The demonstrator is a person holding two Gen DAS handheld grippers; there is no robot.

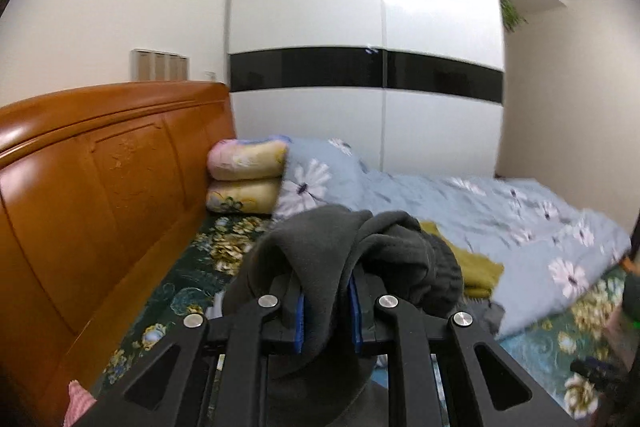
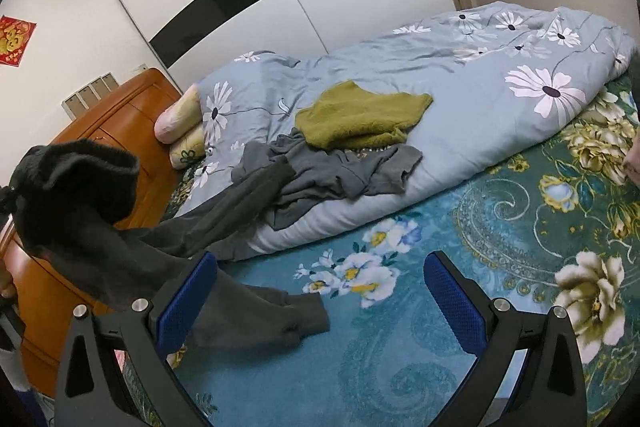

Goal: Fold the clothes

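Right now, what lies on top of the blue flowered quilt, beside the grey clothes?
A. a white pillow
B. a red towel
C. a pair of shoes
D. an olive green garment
D: the right wrist view shows an olive green garment lying on the blue flowered quilt, overlapping the grey clothes.

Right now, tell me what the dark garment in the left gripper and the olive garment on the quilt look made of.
Dark grey garment: looks like fleece, matte and napped, bunching thickly in the left gripper. Olive garment: seemingly fuzzy knit or plush, with a woolly surface. Neither fibre is certain.
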